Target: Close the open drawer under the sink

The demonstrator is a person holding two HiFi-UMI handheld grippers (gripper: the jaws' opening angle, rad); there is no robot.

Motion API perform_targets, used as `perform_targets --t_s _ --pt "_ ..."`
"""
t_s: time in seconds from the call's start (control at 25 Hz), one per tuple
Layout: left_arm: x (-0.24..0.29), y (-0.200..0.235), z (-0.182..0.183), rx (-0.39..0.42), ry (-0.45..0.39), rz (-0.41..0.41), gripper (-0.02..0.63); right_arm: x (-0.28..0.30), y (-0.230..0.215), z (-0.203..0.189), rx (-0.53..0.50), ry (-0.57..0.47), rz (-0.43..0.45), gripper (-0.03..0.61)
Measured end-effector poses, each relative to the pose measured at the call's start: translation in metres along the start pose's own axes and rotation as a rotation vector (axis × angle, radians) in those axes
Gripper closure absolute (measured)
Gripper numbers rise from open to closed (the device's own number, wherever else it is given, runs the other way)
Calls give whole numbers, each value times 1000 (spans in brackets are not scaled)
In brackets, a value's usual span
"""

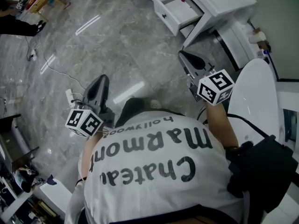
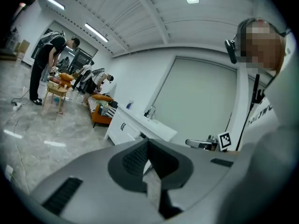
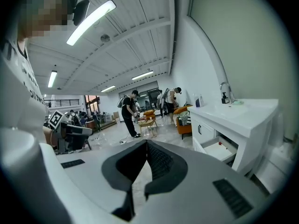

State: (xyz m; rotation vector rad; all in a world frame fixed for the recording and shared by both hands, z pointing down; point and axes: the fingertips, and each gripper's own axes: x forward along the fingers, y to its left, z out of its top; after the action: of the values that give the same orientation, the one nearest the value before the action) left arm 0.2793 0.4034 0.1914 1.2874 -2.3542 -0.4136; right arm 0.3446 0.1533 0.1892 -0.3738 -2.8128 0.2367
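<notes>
Right tool (image 1: 184, 55), clenched on nothing, points toward the open drawer (image 1: 180, 10), well apart from it; left tool (image 1: 99, 83), likewise clenched empty, hangs farther from the drawer.

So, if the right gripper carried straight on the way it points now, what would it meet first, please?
Most likely the marble floor: the right gripper, shut and empty, aims slightly downward at bare floor left of the open drawer, not at it. How far off is hard to judge.
</notes>
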Motion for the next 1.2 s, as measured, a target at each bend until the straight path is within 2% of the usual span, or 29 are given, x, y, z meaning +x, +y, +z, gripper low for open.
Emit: perform_targets --t_s 0.16,0.32,0.4,0.52,0.6,0.76,0.88,1.04,1.2 --pt "19 9 8 21 -2 -25 606 5 4 -1 -26 16 -22 568" --pt "42 19 33 -40 -79 -84 606 12 3 3 -31 14 -60 568" --pt "59 26 46 -64 -88 -137 606 18 -3 5 -18 8 -98 568" --pt "89 38 66 -62 -44 -243 606 29 -10 8 31 -16 -172 568" --pt "105 49 75 -31 -1 -289 606 43 -13 13 66 -33 -205 568" --pt "139 81 88 77 118 -330 606 76 -17 30 97 -75 -288 568" --pt "163 102 107 141 169 -367 606 101 -19 42 112 -102 -343 568" --pt "188 127 129 149 197 -448 606 129 -25 52 121 -108 -411 568" --pt "203 153 143 149 244 -474 606 153 -33 61 130 -120 -473 568"
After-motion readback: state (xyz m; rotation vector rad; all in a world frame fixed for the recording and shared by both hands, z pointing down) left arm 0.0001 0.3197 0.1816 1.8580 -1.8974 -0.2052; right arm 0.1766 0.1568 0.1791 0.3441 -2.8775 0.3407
